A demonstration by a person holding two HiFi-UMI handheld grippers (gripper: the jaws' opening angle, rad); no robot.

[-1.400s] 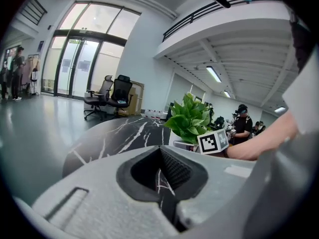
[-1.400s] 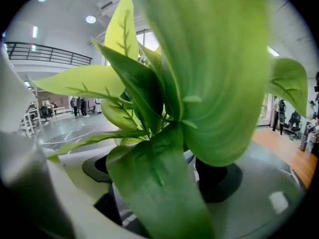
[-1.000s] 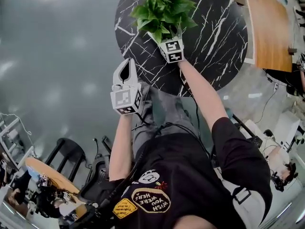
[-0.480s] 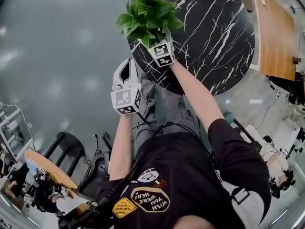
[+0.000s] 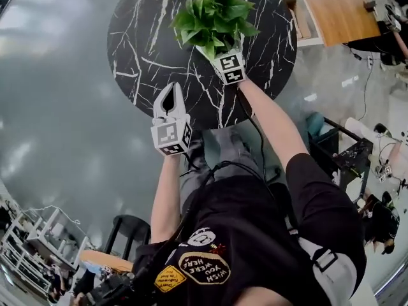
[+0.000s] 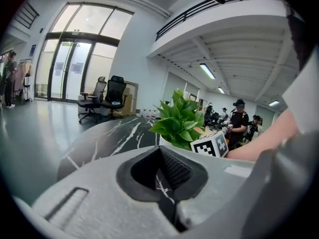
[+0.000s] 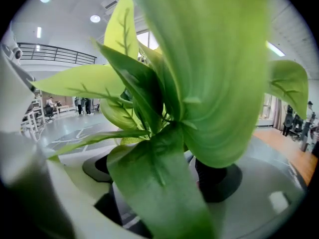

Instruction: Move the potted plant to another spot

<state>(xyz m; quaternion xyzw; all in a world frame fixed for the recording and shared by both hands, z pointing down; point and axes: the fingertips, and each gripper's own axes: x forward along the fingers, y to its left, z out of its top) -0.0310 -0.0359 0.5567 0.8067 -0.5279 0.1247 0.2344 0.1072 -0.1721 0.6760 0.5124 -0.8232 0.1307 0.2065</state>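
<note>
Foliage crowds the right gripper view almost to its edges, since the potted plant (image 5: 213,18) stands directly between that tool's two jaws. The right tool (image 5: 223,56) has its jaws set wide and clamped on the white pot, one dark pad on each side of it (the broad leaves hide most of the contact). From the head view we see the plant over the far half of the round black marble tabletop (image 5: 146,43). Its green leaves spread over the tool's front end, so that only the marker cube and the forearm (image 5: 271,123) behind it show clearly. We cannot tell whether the pot's base rests on the tabletop or hangs just above it.

The left tool (image 5: 171,89) has its jaws together with nothing between them. It sits over the near edge of the tabletop, to the left of the plant and closer to the person, and touches neither pot nor leaves. In its own view we see the plant ahead and slightly to the right, beyond the closed tips. Grey floor (image 5: 57,107) surrounds the tabletop, and a wooden table (image 5: 338,8) stands beyond it at the upper right.
</note>
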